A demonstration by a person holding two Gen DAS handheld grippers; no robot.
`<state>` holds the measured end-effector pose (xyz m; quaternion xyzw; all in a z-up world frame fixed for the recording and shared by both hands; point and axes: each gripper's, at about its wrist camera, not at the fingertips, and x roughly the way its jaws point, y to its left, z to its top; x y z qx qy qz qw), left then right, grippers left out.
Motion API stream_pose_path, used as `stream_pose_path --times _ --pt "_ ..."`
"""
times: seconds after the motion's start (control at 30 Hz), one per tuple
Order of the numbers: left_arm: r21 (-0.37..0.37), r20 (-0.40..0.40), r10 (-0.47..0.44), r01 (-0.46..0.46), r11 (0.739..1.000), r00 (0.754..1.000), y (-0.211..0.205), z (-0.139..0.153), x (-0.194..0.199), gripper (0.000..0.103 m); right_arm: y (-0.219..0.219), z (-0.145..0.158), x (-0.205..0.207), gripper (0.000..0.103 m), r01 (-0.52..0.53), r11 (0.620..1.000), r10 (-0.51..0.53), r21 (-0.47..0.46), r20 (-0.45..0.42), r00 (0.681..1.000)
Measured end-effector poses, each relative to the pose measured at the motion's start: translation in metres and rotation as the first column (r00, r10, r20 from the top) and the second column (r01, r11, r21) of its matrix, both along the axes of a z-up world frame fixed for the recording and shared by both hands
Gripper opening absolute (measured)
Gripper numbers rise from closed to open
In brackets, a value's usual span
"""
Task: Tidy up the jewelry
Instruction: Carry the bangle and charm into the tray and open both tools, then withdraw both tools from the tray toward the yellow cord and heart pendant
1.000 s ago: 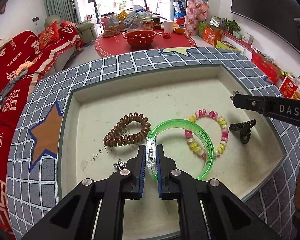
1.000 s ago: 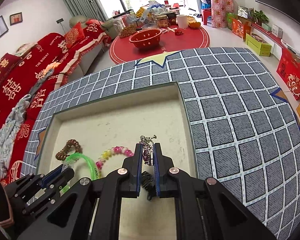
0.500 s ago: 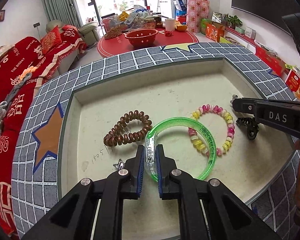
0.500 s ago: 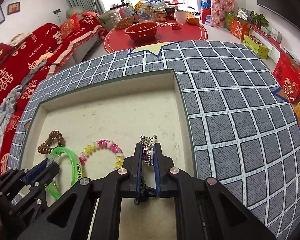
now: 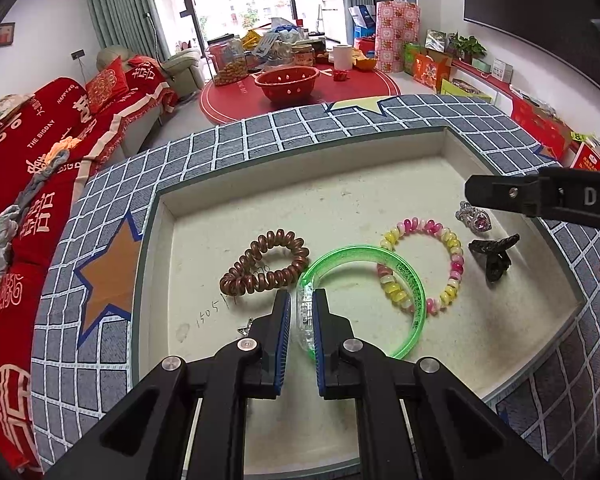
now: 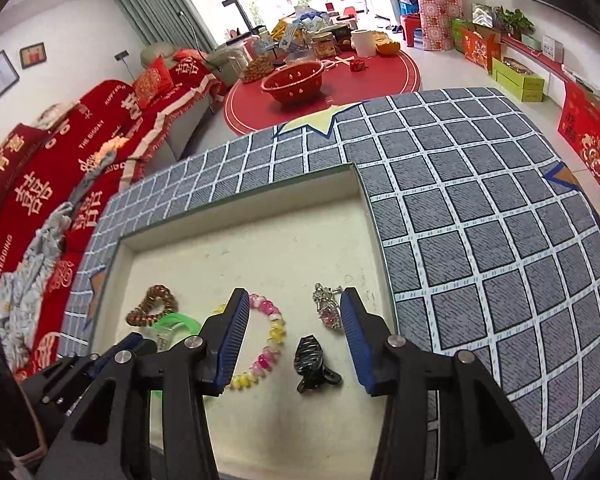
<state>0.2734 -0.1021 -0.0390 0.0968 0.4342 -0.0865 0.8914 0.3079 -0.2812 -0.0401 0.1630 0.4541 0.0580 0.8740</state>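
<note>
Nearest to me, the left claw (image 5: 302,316) is pressed on the clear end of the green bangle (image 5: 410,280), pinching it between its two blue pads. The rest of the bangle curves away over the floor of the shallow cream tray (image 5: 340,200), and its far side lies across part of the pink and yellow bead bracelet (image 5: 454,256). Just left of the bangle lies the brown spiral hair tie (image 5: 260,264), touching or almost touching it. A small silver piece (image 5: 245,327) lies beside the left claw's left finger; I cannot tell what it is.

The right claw (image 6: 292,328) stands above the right part of the tray. Its jaws are opening, and nothing is gripped between them. Under it, on the tray floor, lies the black hair clip (image 6: 314,364). A little further away, close to its right finger, lies the silver brooch with a pink stone (image 6: 327,310). Whether the finger touches the brooch I cannot tell. The bead bracelet is partly hidden behind its left finger.

The tray sits sunk in a worktop (image 6: 480,220) covered with grey squared cloth with star patches. Beyond the worktop there is a round red table (image 5: 300,92) with a red colander (image 5: 287,82) and many jars and packets. On the left stands a sofa with red covers (image 5: 40,140), and at the far end green curtains hang beside a bright window.
</note>
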Motion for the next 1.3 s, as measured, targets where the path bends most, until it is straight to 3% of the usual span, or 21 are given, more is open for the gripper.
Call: stream_pose_path --times 0.67,0.8,0.97,1.0,1.07,1.1,1.13,1.3 --pt "-0.066 0.072 0.002 0.002 0.998 0.997 0.023 0.047 -0.045 0.024 0.002 0.048 -0.087 0.057 0.007 0.999 -0.011 0.052 0.085 0.996" --pt "-0.075 0.086 -0.006 0.012 0.997 0.996 0.028 0.053 -0.060 0.024 0.001 0.051 -0.110 0.069 0.017 0.998 -0.022 0.062 0.092 0.996" --pt "-0.090 0.092 -0.011 0.019 0.996 0.996 0.039 0.057 -0.083 0.024 0.002 0.052 -0.139 0.071 0.022 0.997 -0.029 0.076 0.090 0.996" --pt "-0.101 0.087 -0.008 0.017 0.995 0.996 0.042 0.057 -0.089 0.024 0.002 0.051 -0.144 0.077 0.022 0.997 -0.029 0.079 0.086 0.996" --pt "-0.113 0.085 0.002 0.007 0.994 0.996 0.047 0.057 -0.096 0.025 0.004 0.049 -0.156 0.079 0.024 0.996 -0.031 0.087 0.082 0.996" --pt "-0.119 0.084 0.010 0.000 0.993 0.996 0.051 0.056 -0.103 0.058 0.005 0.048 -0.161 0.079 0.023 0.996 -0.030 0.085 0.081 0.996" --pt "-0.123 0.082 0.017 -0.006 0.992 0.997 0.053 0.057 -0.107 0.103 0.006 0.047 -0.166 0.079 0.022 0.996 -0.028 0.082 0.078 0.997" --pt "-0.126 0.140 0.037 -0.020 0.992 0.989 0.065 0.056 -0.132 0.103 0.015 0.047 -0.187 0.079 0.009 0.999 -0.013 0.049 0.075 0.997"
